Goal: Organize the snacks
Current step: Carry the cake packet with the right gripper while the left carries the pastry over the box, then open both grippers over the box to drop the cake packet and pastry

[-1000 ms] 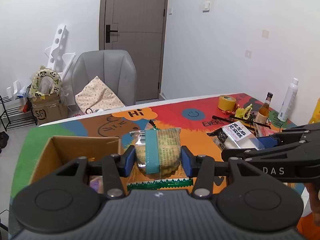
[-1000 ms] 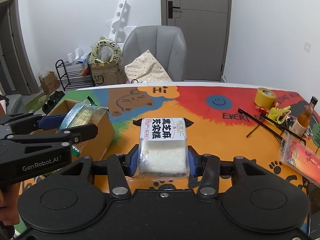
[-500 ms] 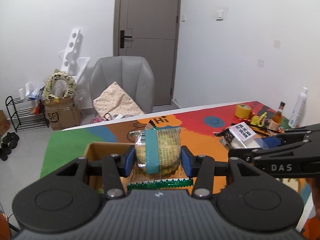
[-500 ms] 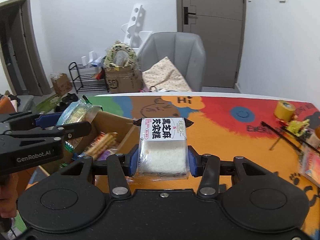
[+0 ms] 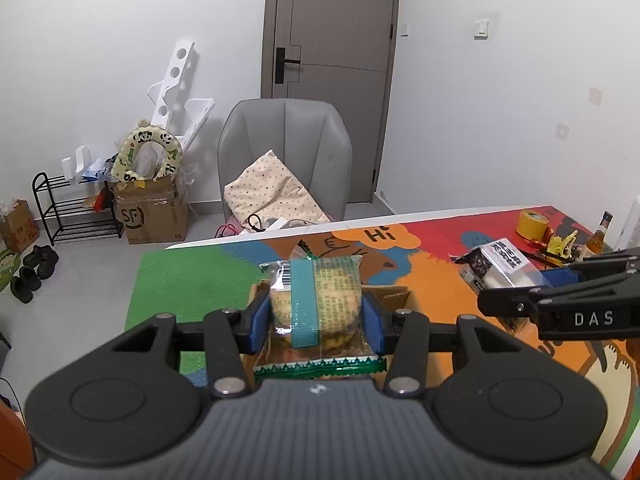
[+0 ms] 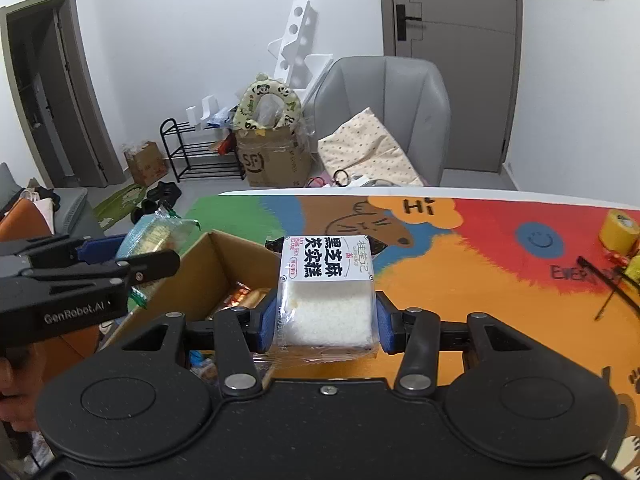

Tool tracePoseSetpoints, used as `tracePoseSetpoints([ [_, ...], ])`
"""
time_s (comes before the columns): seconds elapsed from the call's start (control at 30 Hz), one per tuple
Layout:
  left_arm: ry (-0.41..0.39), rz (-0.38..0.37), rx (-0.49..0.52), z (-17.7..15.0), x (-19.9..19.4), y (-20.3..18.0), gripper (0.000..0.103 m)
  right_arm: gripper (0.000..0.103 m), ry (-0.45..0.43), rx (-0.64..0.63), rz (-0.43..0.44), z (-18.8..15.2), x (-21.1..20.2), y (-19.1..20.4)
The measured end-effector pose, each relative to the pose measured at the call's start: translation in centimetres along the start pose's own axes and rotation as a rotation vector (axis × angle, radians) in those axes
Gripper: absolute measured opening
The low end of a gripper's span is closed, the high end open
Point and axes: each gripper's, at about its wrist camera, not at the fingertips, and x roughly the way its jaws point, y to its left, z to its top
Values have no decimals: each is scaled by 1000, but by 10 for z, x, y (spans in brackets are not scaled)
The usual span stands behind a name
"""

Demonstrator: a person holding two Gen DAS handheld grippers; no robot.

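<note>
You have 2 snacks clamped: left gripper [image 5: 316, 316] on the cracker pack [image 5: 316, 304], right gripper [image 6: 326, 320] on the rice cake [image 6: 326, 300], both poised over the cardboard box [image 6: 200, 276] for dropping in.

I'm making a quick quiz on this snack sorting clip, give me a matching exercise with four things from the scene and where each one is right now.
Things:
1. biscuit packet with the teal band
2. white rice cake pack
3. yellow tape roll
4. dotted cushion

Places:
A. lying on the grey chair
B. clamped in the right tongs
C. standing on the red part of the table mat
D. clamped in the left tongs

Pairs: 1-D, 2-B, 3-C, 4-A
</note>
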Motion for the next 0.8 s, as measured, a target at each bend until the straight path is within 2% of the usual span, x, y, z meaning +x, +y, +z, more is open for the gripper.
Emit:
tracePoseSetpoints([
  [0.43, 49, -20, -8, -9, 23, 24, 47, 46, 65, -11, 41, 10, 41, 32],
  [0.7, 9, -35, -43, -11, 14, 35, 54, 46, 133, -35, 23, 14, 59, 43],
  [0.8, -13, -40, -54, -12, 8, 39, 61, 46, 156, -42, 19, 14, 62, 46],
])
